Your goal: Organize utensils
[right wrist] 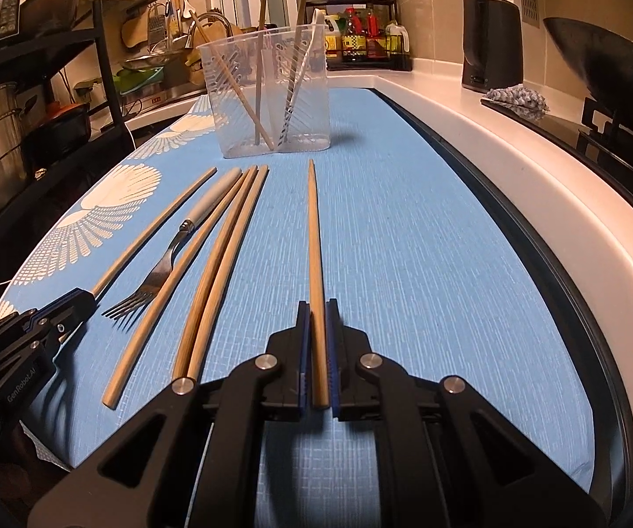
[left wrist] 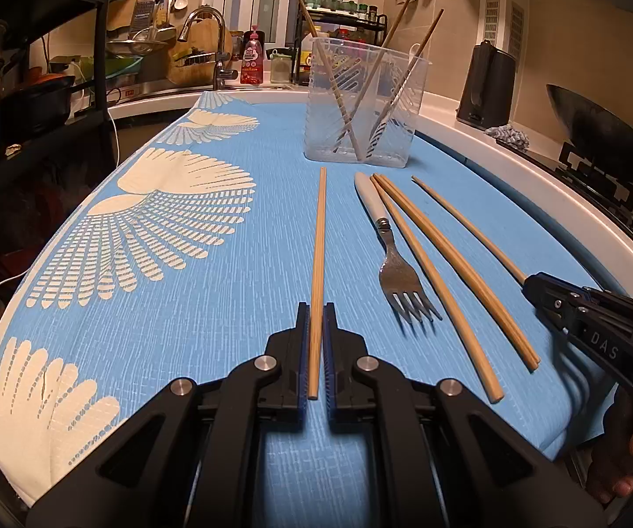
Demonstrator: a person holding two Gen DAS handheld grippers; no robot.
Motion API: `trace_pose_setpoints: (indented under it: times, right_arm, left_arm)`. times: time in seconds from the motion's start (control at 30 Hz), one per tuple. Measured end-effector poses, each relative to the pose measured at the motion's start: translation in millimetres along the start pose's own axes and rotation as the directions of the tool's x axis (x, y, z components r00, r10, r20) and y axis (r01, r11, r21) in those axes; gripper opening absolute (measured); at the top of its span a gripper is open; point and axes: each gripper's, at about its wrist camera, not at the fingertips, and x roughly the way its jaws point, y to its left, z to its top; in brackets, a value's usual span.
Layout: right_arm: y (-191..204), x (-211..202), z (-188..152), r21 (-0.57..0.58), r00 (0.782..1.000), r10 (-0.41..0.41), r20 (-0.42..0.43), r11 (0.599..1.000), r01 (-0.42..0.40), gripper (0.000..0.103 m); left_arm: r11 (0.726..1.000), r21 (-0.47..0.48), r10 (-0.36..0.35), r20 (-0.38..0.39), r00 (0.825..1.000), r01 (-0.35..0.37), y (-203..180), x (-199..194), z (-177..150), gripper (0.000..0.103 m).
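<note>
Left tool [left wrist: 316, 308] and right tool [right wrist: 317, 306] each nearly closed around a wooden chopstick [left wrist: 318, 259] [right wrist: 315, 237] lying before the clear holder [left wrist: 360, 105]. Probably best: clamp squarely, lift level, tip each upright into the holder.

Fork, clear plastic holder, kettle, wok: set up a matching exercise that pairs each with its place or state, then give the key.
Things:
1. fork
2. clear plastic holder
3. black kettle
4. wok

Places or states:
A. on the stove
B. upright on the blue cloth, chopsticks standing inside
C. flat on the cloth, among loose chopsticks
D. on the white counter by the wall

Pairs: 1-C, 2-B, 3-D, 4-A
</note>
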Motion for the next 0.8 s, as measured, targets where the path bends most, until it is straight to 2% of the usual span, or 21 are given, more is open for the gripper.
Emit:
trace_pose_setpoints:
  times: [0.23,0.8]
  right_arm:
    - [0.1,-2.1,-5.6,0.003,0.999,-0.006,0.042,1.000,0.006,0.008]
    - [-0.3,0.1,-5.1,0.007,0.999,0.003,0.035,1.000,-0.003,0.007]
  left_arm:
    - [1.000,0.005,0.006,0.003,1.000,-0.006,-0.6,-0.9,-1.0,0.006]
    - [0.999,0.012,0.030,0.008,1.000,-0.030,-2.6,-1.6,-0.3,0.006]
